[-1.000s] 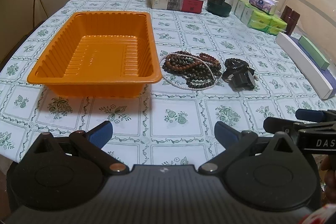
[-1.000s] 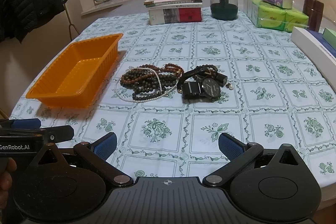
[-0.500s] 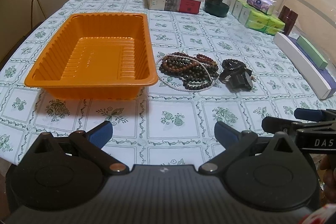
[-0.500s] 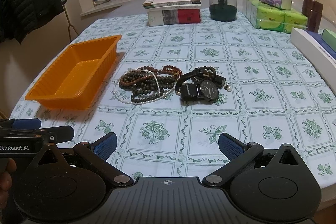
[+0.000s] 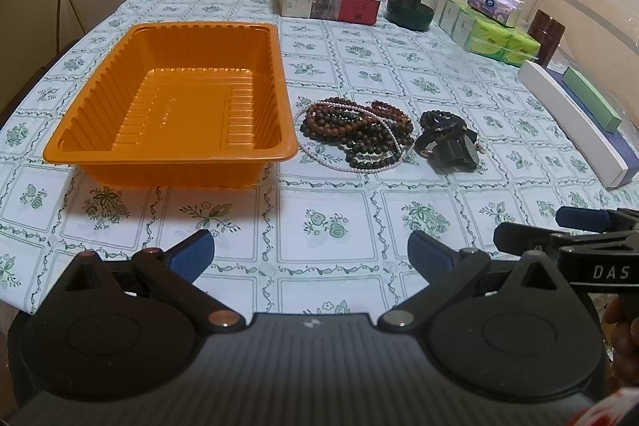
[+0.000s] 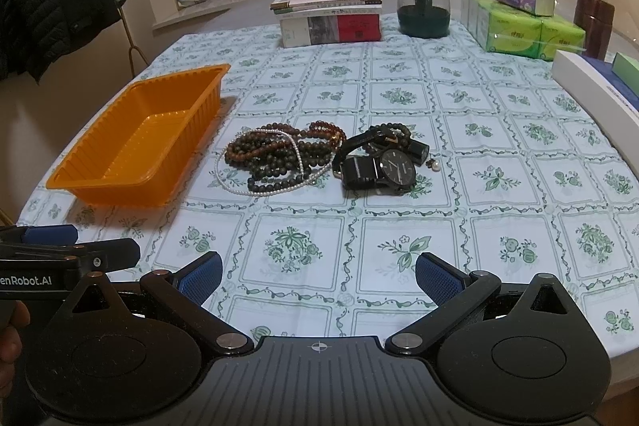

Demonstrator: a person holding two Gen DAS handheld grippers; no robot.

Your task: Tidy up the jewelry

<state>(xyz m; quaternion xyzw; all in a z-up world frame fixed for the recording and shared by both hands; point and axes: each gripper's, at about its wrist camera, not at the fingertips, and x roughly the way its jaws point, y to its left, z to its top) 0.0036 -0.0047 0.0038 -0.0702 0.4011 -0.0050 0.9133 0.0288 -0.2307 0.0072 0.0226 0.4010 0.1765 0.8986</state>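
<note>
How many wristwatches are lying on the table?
1. The black watch lies right of the bead pile, apart from the orange tray. Another could be hidden beneath the beads.

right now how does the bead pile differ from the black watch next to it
The bead pile is several tangled loops of brown, dark and white beads; the black watch is a single piece with a flat round face and a band. The bead pile spreads wider and lies nearer the orange tray; the watch sits on its far side. Both rest loose on the tablecloth, outside the tray.
</note>
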